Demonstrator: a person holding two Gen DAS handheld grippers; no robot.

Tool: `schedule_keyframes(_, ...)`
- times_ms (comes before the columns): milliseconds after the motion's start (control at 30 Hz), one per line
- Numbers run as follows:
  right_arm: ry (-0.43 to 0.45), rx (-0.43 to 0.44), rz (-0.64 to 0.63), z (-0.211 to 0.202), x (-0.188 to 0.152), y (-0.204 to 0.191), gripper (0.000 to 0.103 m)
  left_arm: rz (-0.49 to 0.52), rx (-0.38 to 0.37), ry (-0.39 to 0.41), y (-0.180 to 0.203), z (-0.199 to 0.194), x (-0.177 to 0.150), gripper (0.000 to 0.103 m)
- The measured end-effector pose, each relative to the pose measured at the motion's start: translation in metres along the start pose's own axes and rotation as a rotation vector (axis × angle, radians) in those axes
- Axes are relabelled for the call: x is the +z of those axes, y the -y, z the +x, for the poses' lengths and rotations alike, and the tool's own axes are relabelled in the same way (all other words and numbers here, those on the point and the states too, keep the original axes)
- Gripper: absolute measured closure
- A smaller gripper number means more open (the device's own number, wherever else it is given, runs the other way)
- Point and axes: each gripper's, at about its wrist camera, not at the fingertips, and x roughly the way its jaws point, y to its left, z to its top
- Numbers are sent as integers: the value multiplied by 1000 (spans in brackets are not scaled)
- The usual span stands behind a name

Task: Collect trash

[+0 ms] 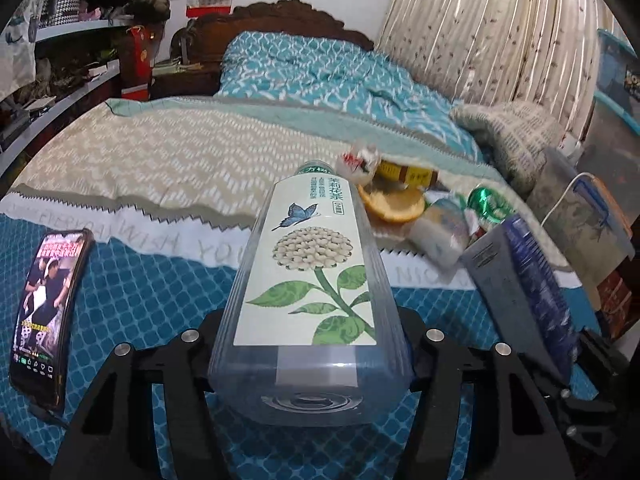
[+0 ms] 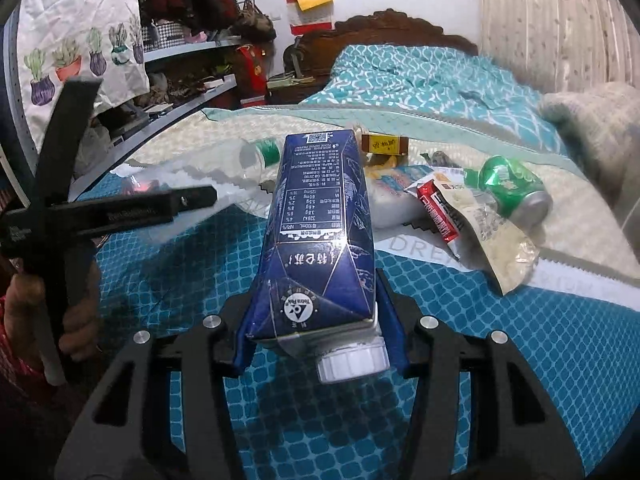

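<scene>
In the left wrist view, the bottle is covering the fingertips of the left gripper, so its contact is not showing. The bottle is also hiding part of the orange peel and much of the trash behind it. A wrapper there is blurring past reading. The carton is running off behind the right gripper's frame. The phone is losing its lower corner to the dark rim.

In the right wrist view, the carton is hiding the right gripper fingertips, and it is covering part of the clear bottle. The can is sitting partly behind a pouch.
</scene>
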Motion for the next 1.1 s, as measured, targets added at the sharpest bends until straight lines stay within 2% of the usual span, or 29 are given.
schedule_keyframes(200, 37, -33, 26, -11, 1, 9, 50, 16, -38, 9, 11, -3, -1, 45)
schedule_keyframes(433, 99, -56, 36, -24, 4, 14, 50, 49, -68, 58, 24, -13, 1, 45)
schedule_keyframes(767, 67, -46, 49, -18, -1, 18, 50, 79, -86, 17, 36, -3, -5, 45)
schedule_keyframes(1100, 69, -51, 74, -19, -3, 23, 50, 106, -111, 25, 47, -4, -8, 45)
